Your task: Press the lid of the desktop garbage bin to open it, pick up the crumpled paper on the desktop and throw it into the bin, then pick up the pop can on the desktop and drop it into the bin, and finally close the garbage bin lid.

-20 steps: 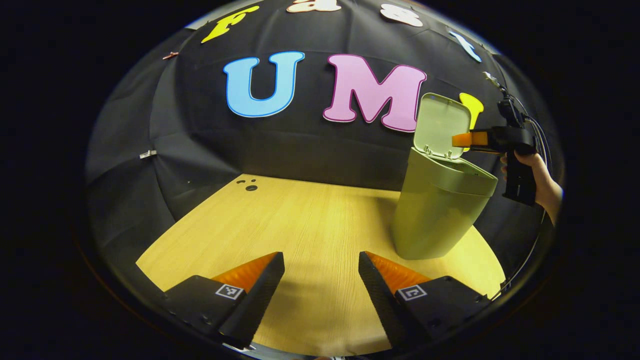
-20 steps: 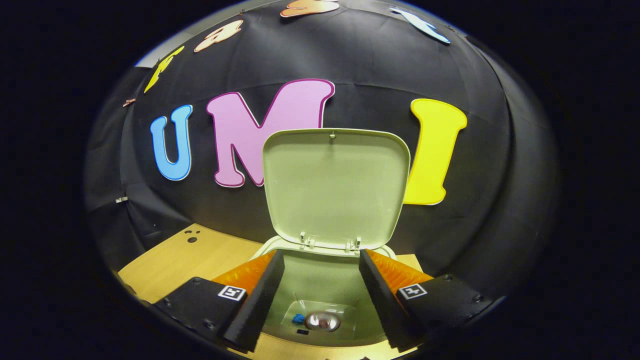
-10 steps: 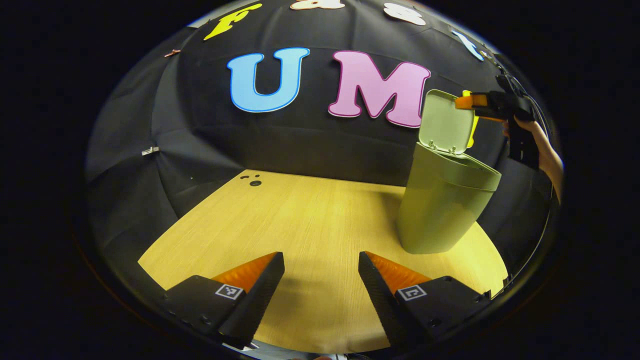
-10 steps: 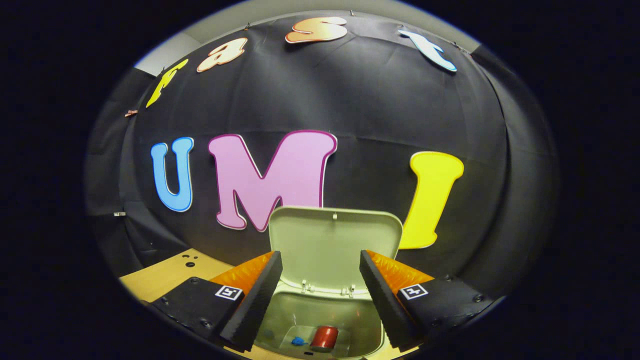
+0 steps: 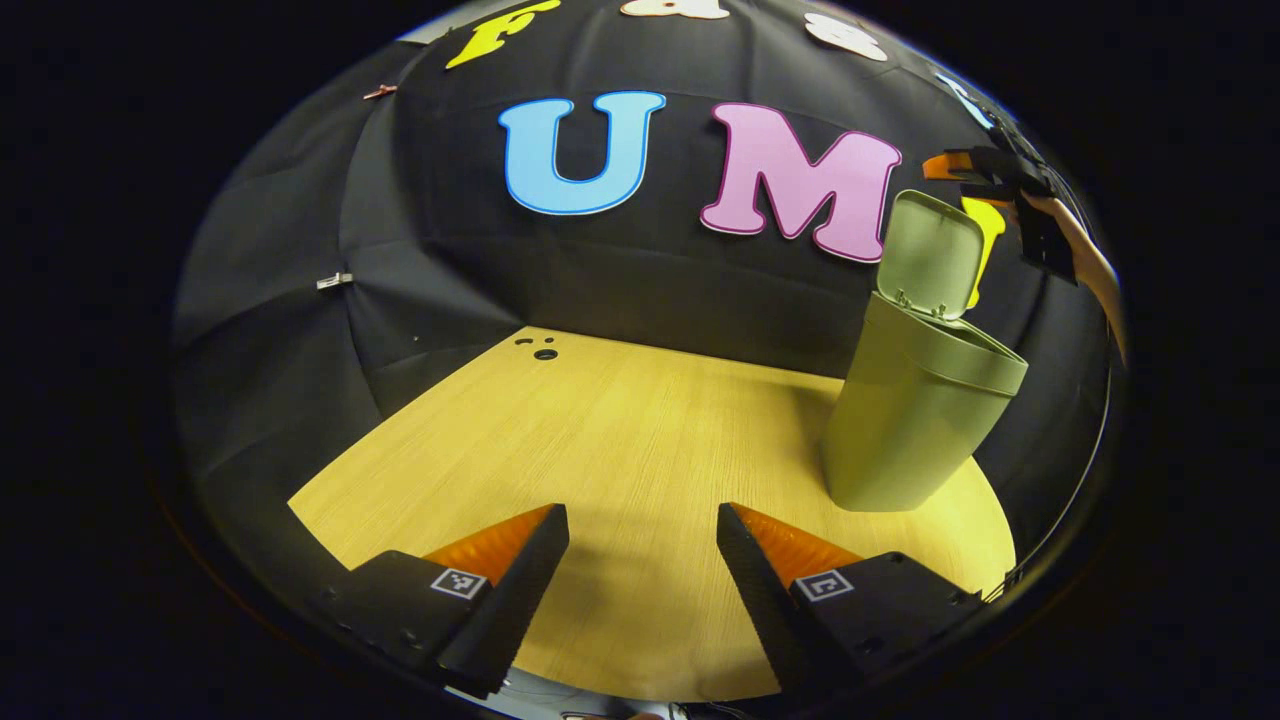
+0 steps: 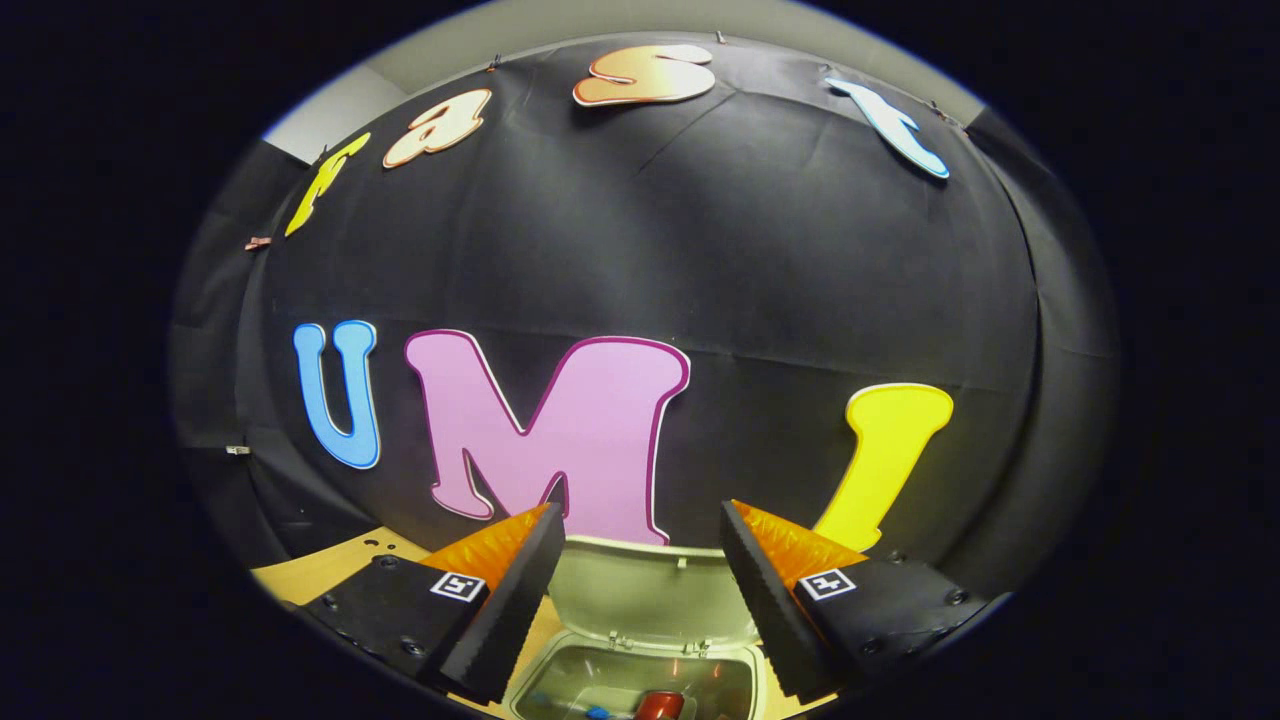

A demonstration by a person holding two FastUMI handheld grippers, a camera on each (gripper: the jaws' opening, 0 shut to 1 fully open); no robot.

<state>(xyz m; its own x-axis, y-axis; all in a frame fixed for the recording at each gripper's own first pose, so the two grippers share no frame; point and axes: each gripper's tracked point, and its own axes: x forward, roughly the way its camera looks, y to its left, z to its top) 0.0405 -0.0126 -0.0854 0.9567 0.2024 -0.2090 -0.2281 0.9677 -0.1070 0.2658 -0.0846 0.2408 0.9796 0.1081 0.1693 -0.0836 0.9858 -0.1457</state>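
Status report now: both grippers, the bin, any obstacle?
Left gripper open, low over table. Right gripper open above bin. Lid up, red can inside. Nothing blocks lid.

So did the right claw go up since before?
Yes. In the left gripper view the right claw now sits above the top edge of the open pale green plastic lid of the bin; earlier it hung level with the lid's middle.
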